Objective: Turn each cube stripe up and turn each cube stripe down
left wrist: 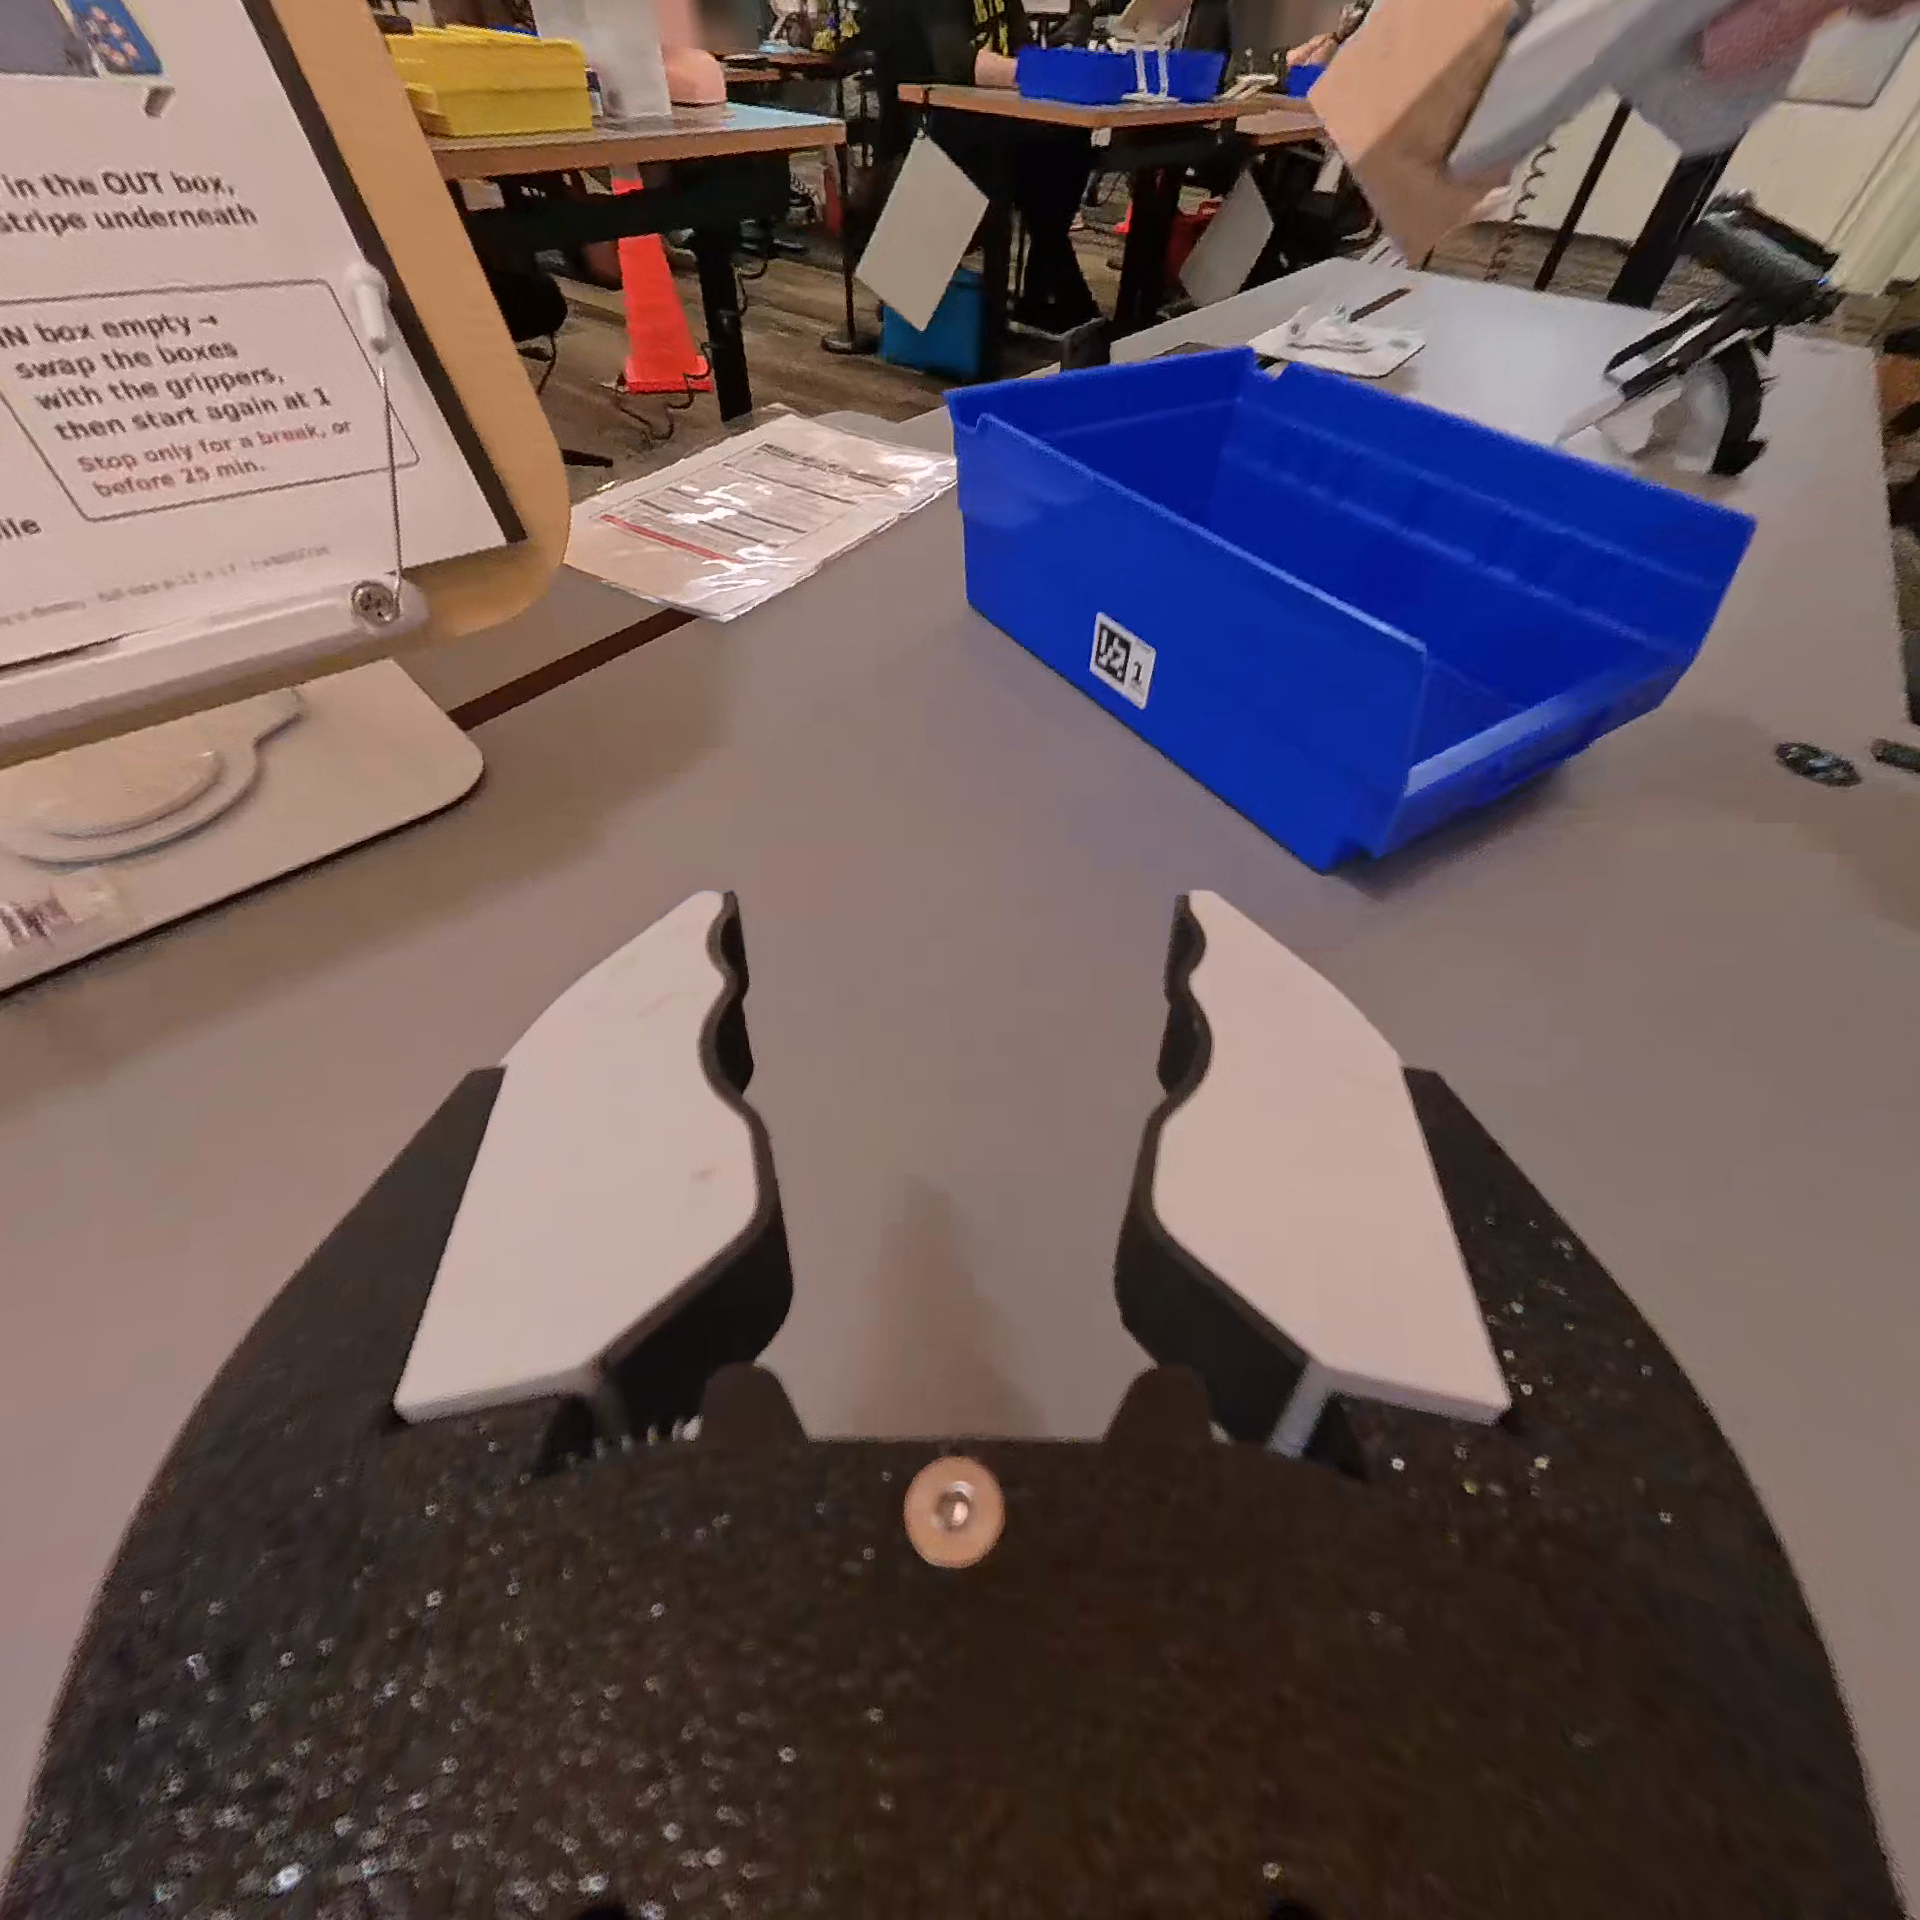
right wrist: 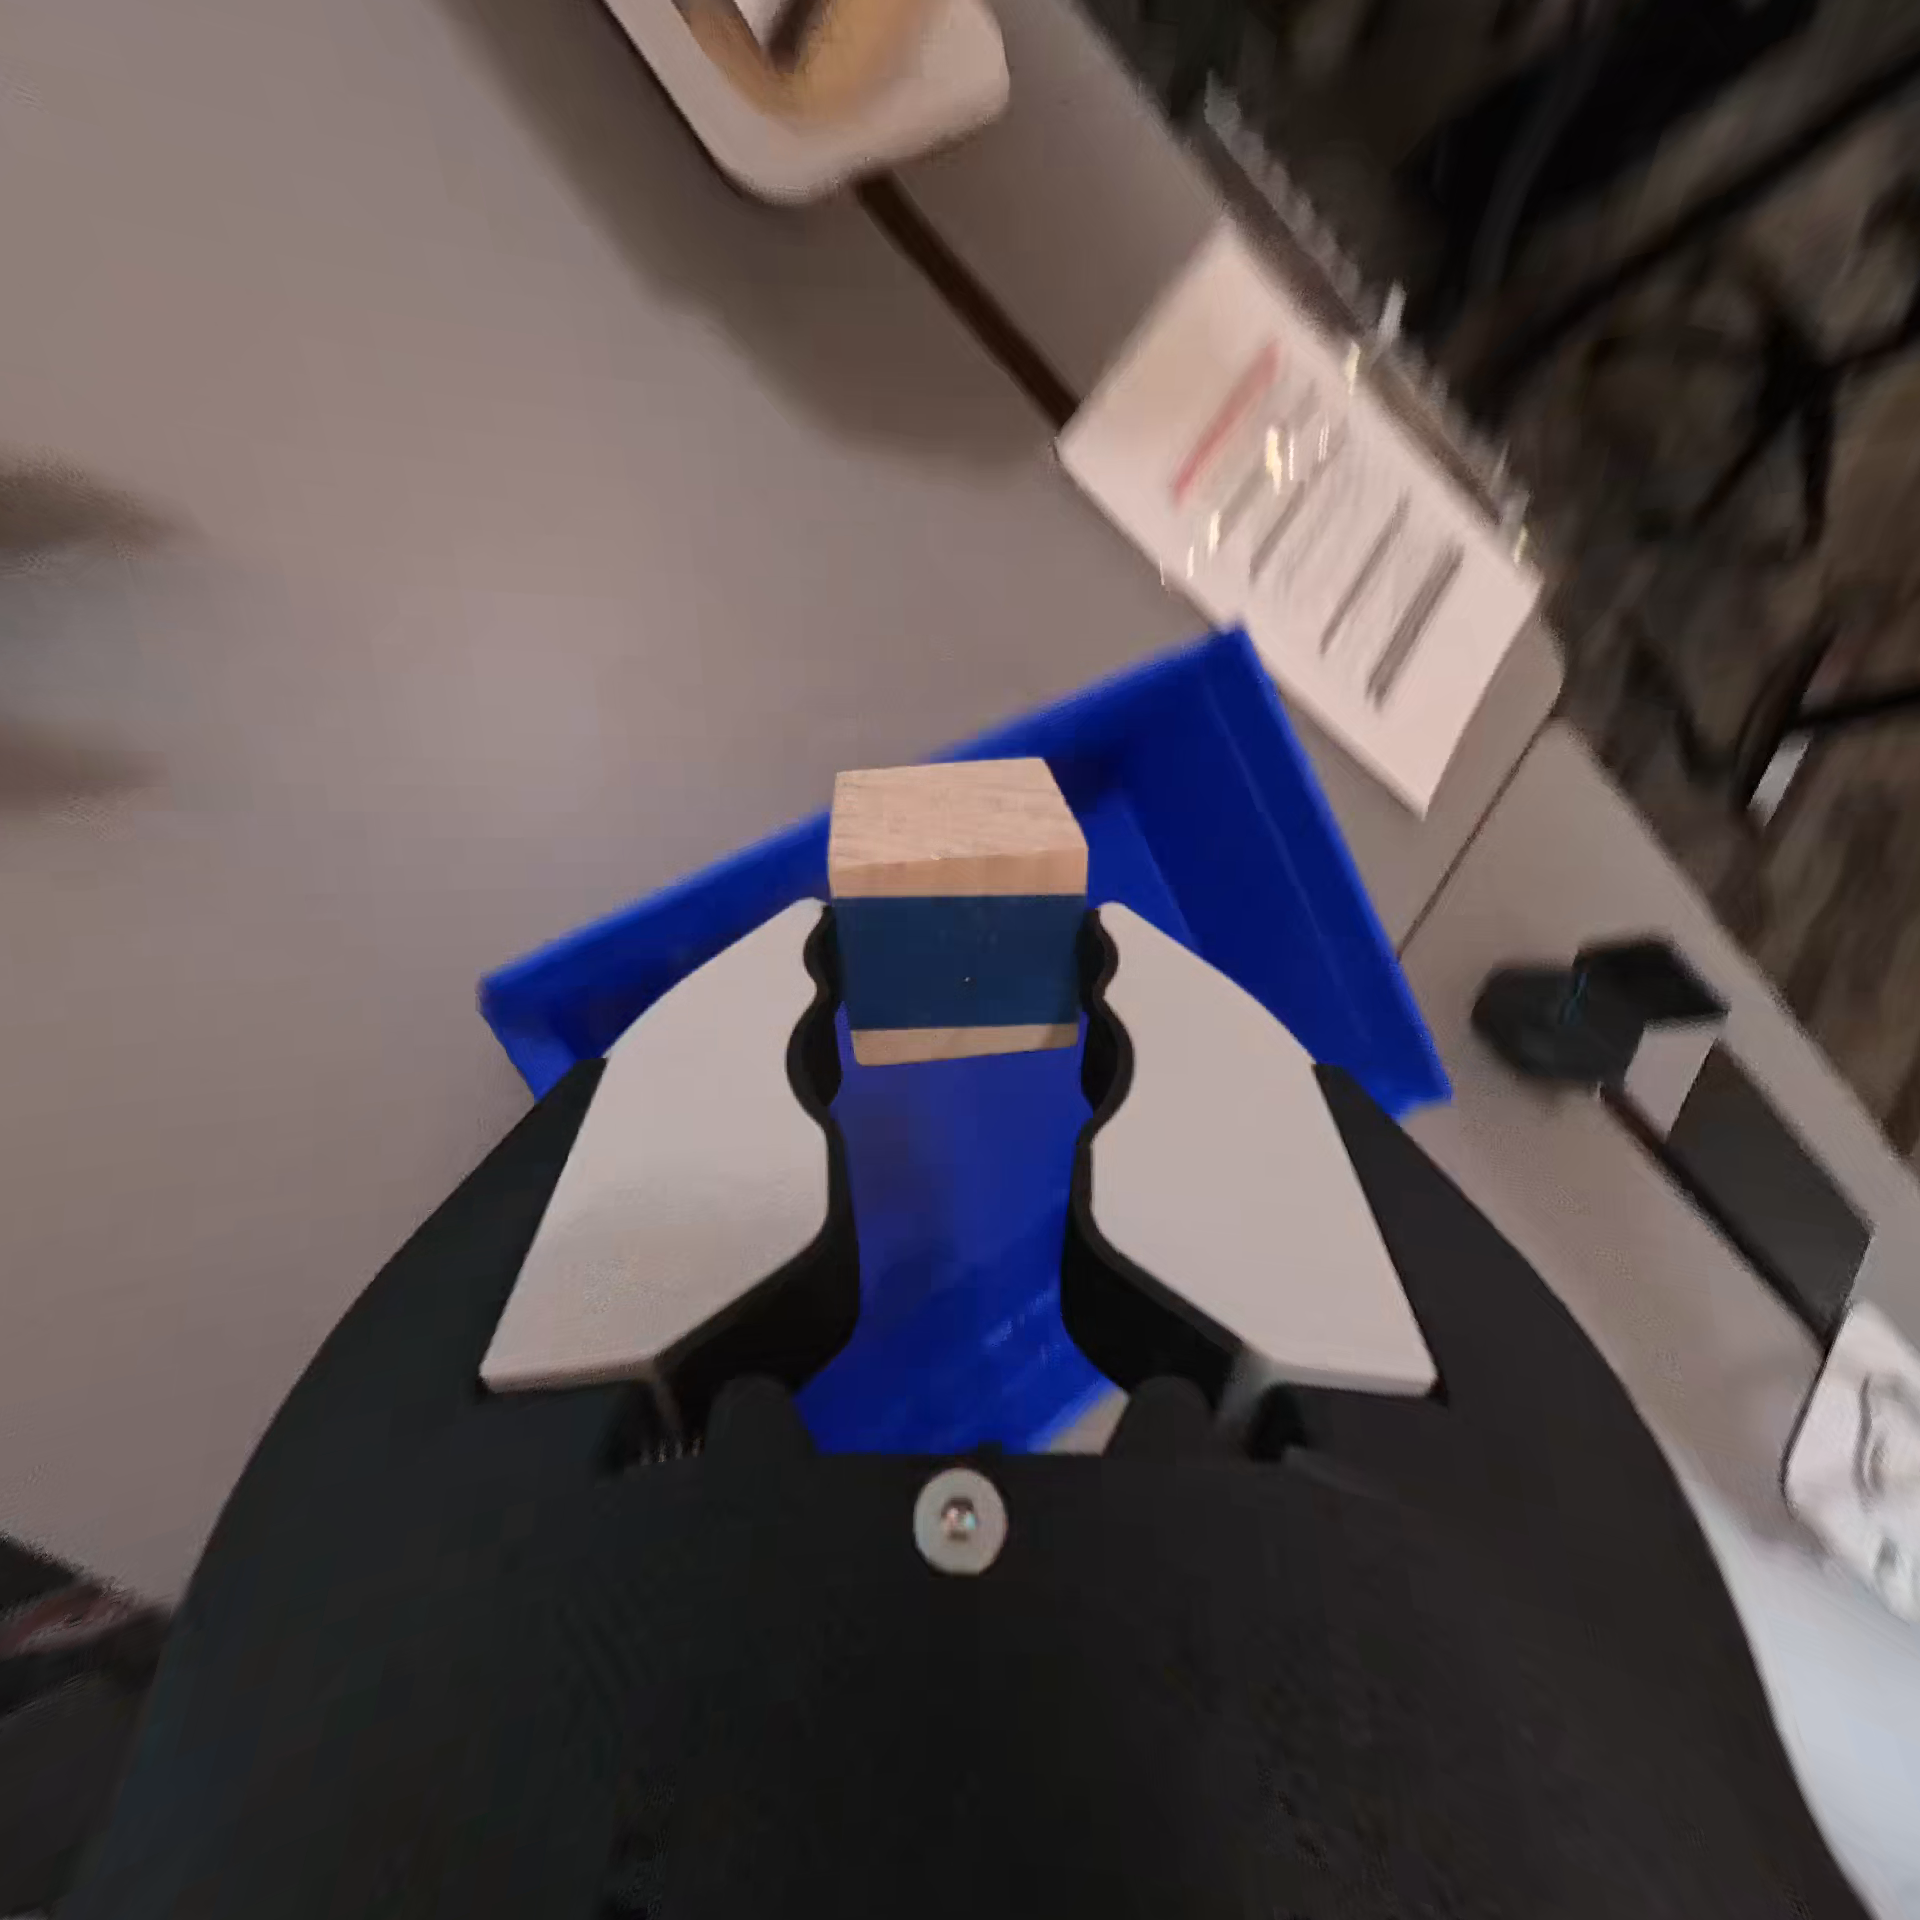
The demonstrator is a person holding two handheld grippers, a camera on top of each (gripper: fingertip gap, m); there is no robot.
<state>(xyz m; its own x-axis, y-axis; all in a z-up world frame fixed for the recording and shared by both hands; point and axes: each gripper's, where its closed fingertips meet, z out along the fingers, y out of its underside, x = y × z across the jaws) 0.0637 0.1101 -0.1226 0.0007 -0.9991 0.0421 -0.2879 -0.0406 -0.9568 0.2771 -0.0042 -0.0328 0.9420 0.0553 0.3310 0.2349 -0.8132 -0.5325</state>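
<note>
My right gripper (right wrist: 958, 971) is shut on a wooden cube (right wrist: 956, 831) with a dark blue stripe facing the camera. It holds the cube in the air above a blue bin (right wrist: 1320, 894). In the left wrist view the same cube (left wrist: 1403, 125) shows blurred at the top right, high above the blue bin (left wrist: 1247, 644), which looks empty inside. My left gripper (left wrist: 958, 914) is open and empty, low over the grey table (left wrist: 831, 779), to the left and in front of the bin.
An instruction board on a white stand (left wrist: 208, 416) stands at the left. A plastic-sleeved sheet (left wrist: 758, 509) lies behind it near the table's far edge. Small black items (left wrist: 1818, 764) lie right of the bin. Other tables with yellow and blue bins stand beyond.
</note>
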